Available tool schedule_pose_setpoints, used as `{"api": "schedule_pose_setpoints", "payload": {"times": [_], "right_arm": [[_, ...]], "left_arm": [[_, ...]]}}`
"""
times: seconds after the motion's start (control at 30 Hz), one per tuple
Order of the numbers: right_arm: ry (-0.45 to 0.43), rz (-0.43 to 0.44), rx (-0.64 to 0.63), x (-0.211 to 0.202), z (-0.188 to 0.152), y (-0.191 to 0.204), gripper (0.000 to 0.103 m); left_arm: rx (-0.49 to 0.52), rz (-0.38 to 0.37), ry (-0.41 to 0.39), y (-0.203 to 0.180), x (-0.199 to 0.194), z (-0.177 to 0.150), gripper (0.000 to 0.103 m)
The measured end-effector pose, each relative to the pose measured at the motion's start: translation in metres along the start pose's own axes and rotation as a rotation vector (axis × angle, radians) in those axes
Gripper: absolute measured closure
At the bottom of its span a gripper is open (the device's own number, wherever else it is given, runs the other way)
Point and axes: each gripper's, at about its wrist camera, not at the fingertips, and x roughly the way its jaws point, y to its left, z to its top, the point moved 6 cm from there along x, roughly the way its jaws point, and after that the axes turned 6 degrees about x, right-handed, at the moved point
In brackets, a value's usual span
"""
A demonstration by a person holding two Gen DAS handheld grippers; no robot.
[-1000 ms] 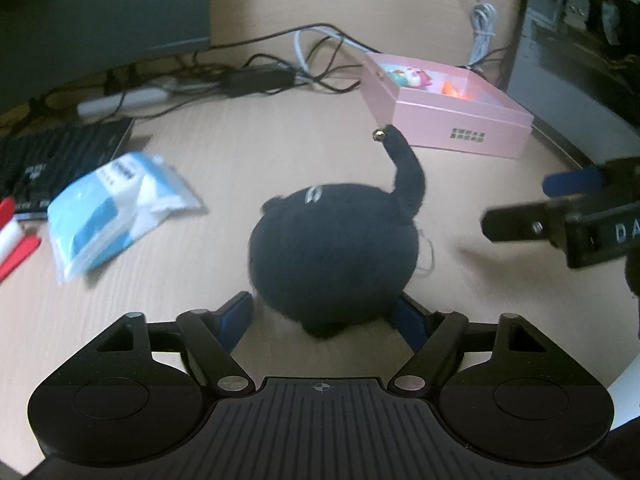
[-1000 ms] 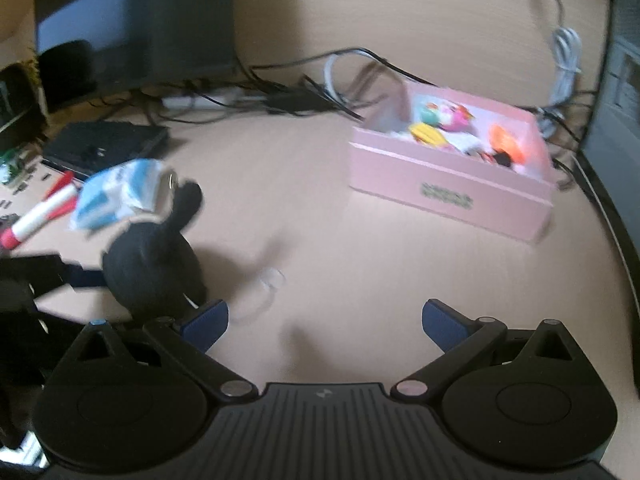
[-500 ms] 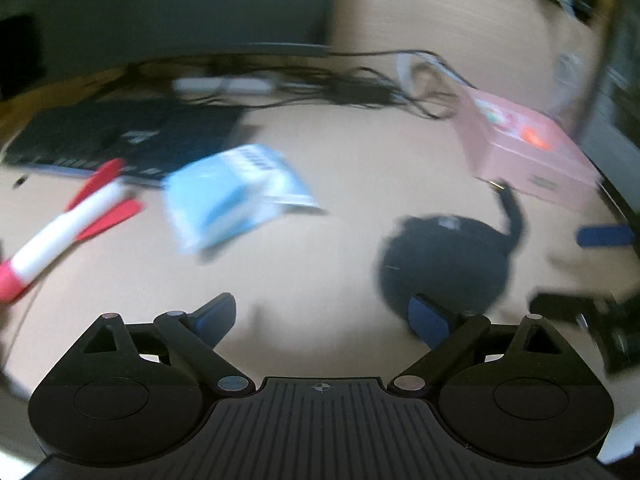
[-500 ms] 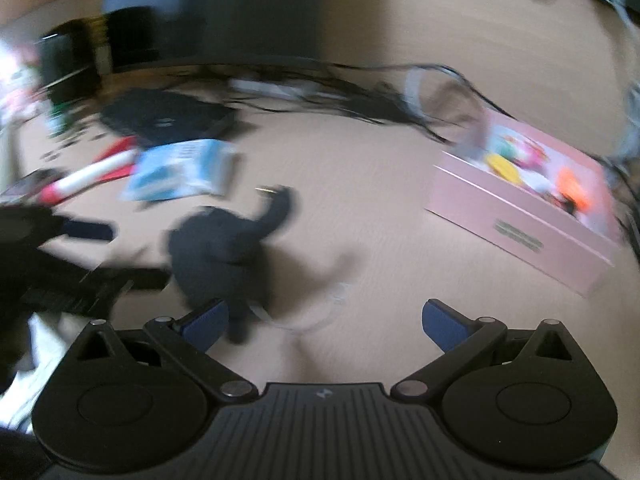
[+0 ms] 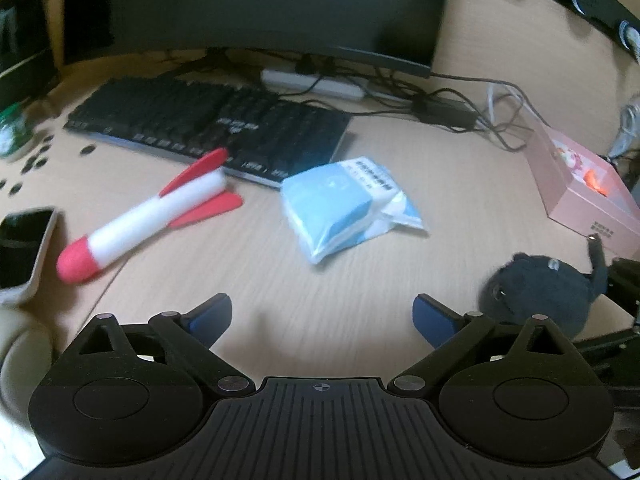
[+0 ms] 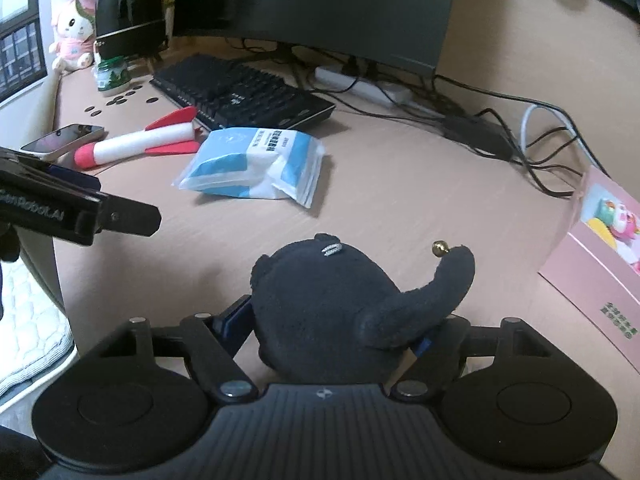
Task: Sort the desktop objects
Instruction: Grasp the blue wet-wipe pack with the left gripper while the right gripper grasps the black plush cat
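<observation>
The black plush [image 6: 340, 304] is round and fuzzy, with small ears, a curled tail tipped by a gold bell, and a silver clip on top. It sits on the desk [image 6: 400, 200], near the pink box [image 6: 600, 272], to its left. The right gripper [image 6: 328, 332] is closing around it, pads against its sides. The left gripper [image 5: 322, 314] is opening wide, with nothing between its jaws.

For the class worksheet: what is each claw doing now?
Left claw: open, empty, opening.
Right claw: closing around the black plush toy.
</observation>
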Motion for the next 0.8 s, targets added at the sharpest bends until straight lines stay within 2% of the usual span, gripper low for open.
{"api": "schedule_pose_setpoints", "payload": {"times": [0.2, 0.4, 0.53, 0.7, 0.8], "right_arm": [[0.023, -0.102, 0.077, -0.023, -0.021, -0.029, 0.028], [0.04, -0.251, 0.234, -0.046, -0.042, -0.082, 0.028], [0.052, -0.312, 0.308, -0.055, -0.053, -0.104, 0.027], [0.058, -0.338, 0.304, -0.057, -0.058, -0.106, 0.024], [0.064, -0.351, 0.284, -0.053, -0.058, -0.104, 0.022]], "left_arm": [[0.162, 0.033, -0.086, -0.011, 0.026, 0.035, 0.003], [0.256, 0.049, -0.084, -0.01, 0.069, 0.056, 0.003], [0.261, -0.019, -0.047, -0.024, 0.081, 0.053, 0.003], [0.308, -0.177, -0.042, -0.064, 0.071, 0.041, 0.003], [0.287, -0.199, -0.054, -0.076, 0.065, 0.041, 0.003]]}}
